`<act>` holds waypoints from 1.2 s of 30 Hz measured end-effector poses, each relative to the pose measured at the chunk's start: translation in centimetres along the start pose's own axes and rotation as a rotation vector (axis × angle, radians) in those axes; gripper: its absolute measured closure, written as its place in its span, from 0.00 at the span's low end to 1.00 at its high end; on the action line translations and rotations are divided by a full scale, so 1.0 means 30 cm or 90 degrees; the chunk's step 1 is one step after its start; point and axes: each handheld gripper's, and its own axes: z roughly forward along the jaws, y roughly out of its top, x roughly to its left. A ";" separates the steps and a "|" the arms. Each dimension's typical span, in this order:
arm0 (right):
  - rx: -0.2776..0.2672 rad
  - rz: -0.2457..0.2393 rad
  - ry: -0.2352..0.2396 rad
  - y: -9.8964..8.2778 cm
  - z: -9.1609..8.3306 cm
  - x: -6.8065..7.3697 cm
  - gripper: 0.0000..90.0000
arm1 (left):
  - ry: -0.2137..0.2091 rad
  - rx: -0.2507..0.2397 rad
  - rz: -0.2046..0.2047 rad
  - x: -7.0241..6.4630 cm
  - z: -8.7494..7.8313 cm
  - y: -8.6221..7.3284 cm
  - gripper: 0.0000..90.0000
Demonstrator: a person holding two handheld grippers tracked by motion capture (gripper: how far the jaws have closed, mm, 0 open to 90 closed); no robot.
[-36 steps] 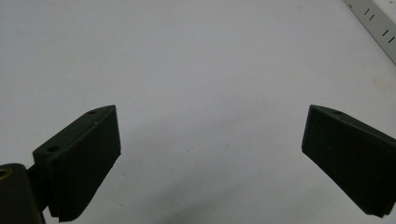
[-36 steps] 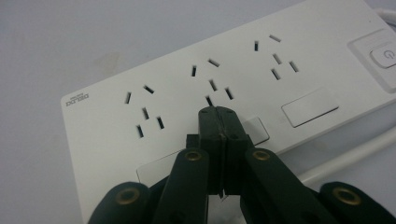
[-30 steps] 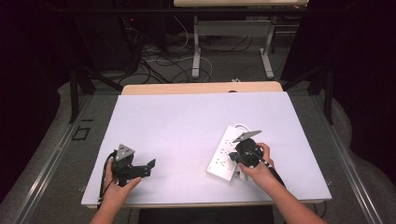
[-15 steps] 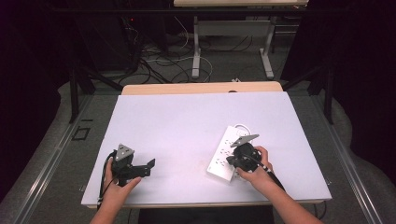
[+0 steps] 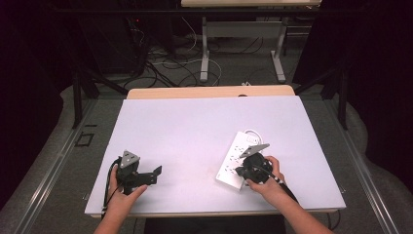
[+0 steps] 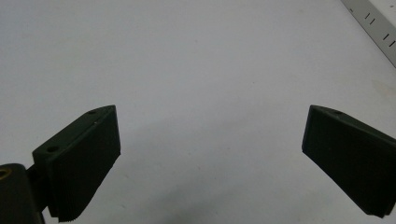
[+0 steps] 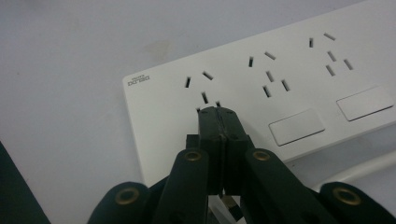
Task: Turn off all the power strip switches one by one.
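Right tool – jaws together – presses its tip onto the white power strip at the table's near right; left tool gapes empty. A slanted push could skid the strip.

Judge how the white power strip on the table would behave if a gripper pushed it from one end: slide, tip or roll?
The power strip lies flat and low on the smooth table, so it would probably slide, not tip or roll. Its hard-looking casing suggests it stays stiff. Its white cable may drag and swing it round.
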 end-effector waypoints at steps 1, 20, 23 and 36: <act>-0.001 -0.001 0.001 -0.002 -0.002 0.001 1.00 | 0.002 0.001 0.005 0.001 0.000 0.000 0.05; -0.006 -0.012 0.003 -0.020 -0.004 0.010 1.00 | 0.000 0.001 0.004 0.000 0.002 0.000 0.05; -0.004 -0.007 -0.002 -0.023 -0.005 0.016 1.00 | -0.001 -0.001 -0.001 -0.001 0.003 -0.001 0.05; -0.011 -0.002 0.002 -0.025 -0.001 0.013 1.00 | -0.002 -0.001 -0.002 -0.001 0.006 0.000 0.05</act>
